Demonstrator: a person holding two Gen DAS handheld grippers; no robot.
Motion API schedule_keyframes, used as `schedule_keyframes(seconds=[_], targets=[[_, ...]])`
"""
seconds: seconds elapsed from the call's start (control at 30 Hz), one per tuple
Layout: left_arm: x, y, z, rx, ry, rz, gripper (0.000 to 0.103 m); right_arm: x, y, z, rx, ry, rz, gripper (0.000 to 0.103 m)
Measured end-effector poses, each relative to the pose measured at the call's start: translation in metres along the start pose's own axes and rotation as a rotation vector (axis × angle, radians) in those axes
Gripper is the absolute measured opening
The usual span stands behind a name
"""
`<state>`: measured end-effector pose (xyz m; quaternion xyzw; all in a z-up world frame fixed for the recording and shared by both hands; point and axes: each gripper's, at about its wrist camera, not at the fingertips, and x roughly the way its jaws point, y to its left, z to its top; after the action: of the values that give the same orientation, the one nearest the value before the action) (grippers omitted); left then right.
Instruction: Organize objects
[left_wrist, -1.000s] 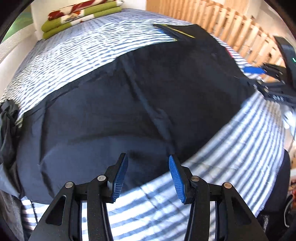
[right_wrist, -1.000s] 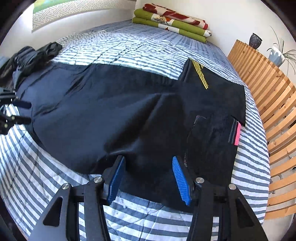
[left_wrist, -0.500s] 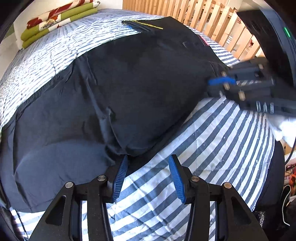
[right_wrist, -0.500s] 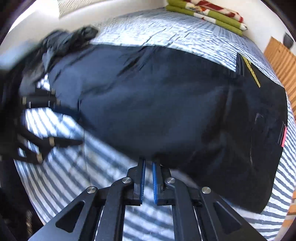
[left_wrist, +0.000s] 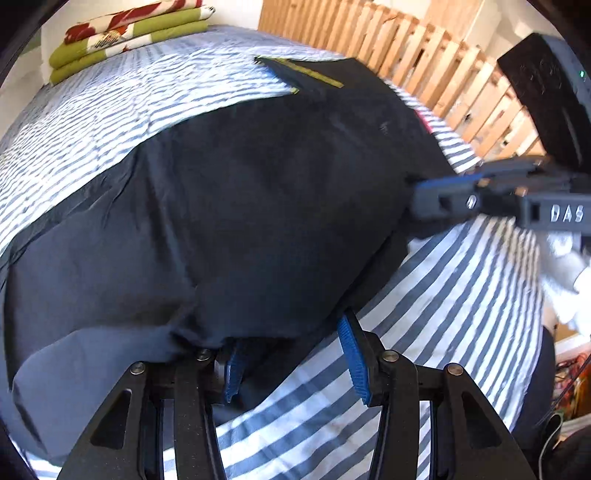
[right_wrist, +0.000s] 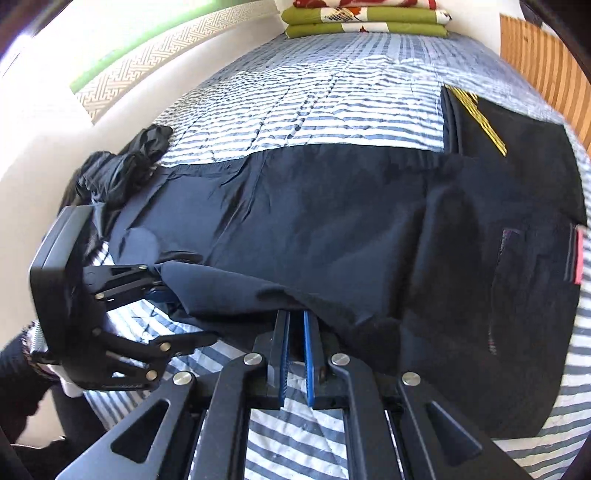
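1. Lying flat on the striped bedspread (right_wrist: 303, 99): a dark garment (right_wrist: 332, 214), near edge lifted.
2. Right gripper (right_wrist: 295, 325): jaws pressed together, pinching the garment's hem.
3. Left gripper (left_wrist: 291, 354): jaws spread, hem draped over one finger, not clamped.

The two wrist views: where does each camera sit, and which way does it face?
Left wrist: on the left hand-held gripper, facing down over the dark cloth on the striped bed; its open fingers show.
Right wrist: on the right hand-held gripper, shut on the same cloth's edge.
Shared: cloth, bed, folded blankets, each other's gripper.
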<state>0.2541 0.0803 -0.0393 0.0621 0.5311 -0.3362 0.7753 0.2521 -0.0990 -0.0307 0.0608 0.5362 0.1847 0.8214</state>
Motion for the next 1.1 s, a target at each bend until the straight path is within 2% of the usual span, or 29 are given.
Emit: schedule_keyframes(seconds=[0.13, 0.23, 0.27, 0.3, 0.37, 0.43, 0.53, 0.57, 0.63, 0.7, 0.8, 0.83, 0.87, 0.93, 1.0, 1.1], targets=[[0.011, -0.017, 0.018, 0.03, -0.021, -0.073, 0.061, -0.017, -0.009, -0.011, 0.017, 0.002, 0.021, 0.007], [0.02, -0.021, 0.028, 0.012, -0.033, -0.124, 0.061, -0.041, -0.021, -0.029, 0.04, -0.014, 0.004, 0.011], [0.022, -0.021, 0.031, 0.001, -0.032, -0.147, 0.061, -0.049, -0.027, -0.039, 0.047, -0.017, -0.022, 0.022], [0.023, -0.024, 0.033, -0.009, -0.028, -0.172, 0.061, -0.053, -0.031, -0.047, 0.05, -0.015, -0.053, 0.039], [0.019, -0.028, 0.033, -0.009, -0.029, -0.225, 0.061, -0.061, -0.043, -0.068, 0.074, -0.007, -0.111, 0.053], [0.012, -0.035, 0.027, 0.035, -0.033, -0.24, 0.06, -0.061, -0.06, -0.089, 0.138, 0.014, -0.148, 0.053], [0.012, -0.045, 0.017, 0.053, 0.023, -0.279, 0.059, -0.053, -0.075, -0.103, 0.158, 0.021, -0.251, 0.053], [0.013, -0.05, 0.013, 0.077, 0.031, -0.25, 0.059, -0.048, -0.077, -0.105, 0.141, 0.026, -0.297, 0.053], [0.018, -0.054, 0.011, 0.092, 0.027, -0.19, 0.059, -0.041, -0.082, -0.105, 0.138, 0.04, -0.316, 0.053], [0.028, -0.043, 0.016, 0.016, 0.031, -0.184, 0.059, -0.038, -0.09, -0.104, 0.175, 0.039, -0.284, 0.053], [0.039, -0.031, 0.026, -0.076, 0.002, -0.199, 0.057, -0.043, -0.118, -0.105, 0.326, 0.012, -0.164, 0.053], [0.043, -0.032, 0.028, -0.094, -0.002, -0.224, 0.05, -0.047, -0.129, -0.107, 0.388, -0.005, -0.121, 0.053], [0.046, -0.035, 0.029, -0.091, 0.003, -0.254, 0.043, -0.051, -0.14, -0.109, 0.439, -0.02, -0.089, 0.054], [0.046, -0.05, 0.026, -0.019, 0.007, -0.213, 0.041, -0.056, -0.158, -0.112, 0.53, -0.045, -0.059, 0.054], [0.043, -0.061, 0.017, 0.039, 0.018, -0.203, 0.038, -0.056, -0.172, -0.11, 0.579, -0.064, -0.069, 0.054], [0.041, -0.064, 0.006, 0.063, 0.052, -0.187, 0.022, -0.046, -0.188, -0.104, 0.667, -0.069, -0.027, 0.056]])
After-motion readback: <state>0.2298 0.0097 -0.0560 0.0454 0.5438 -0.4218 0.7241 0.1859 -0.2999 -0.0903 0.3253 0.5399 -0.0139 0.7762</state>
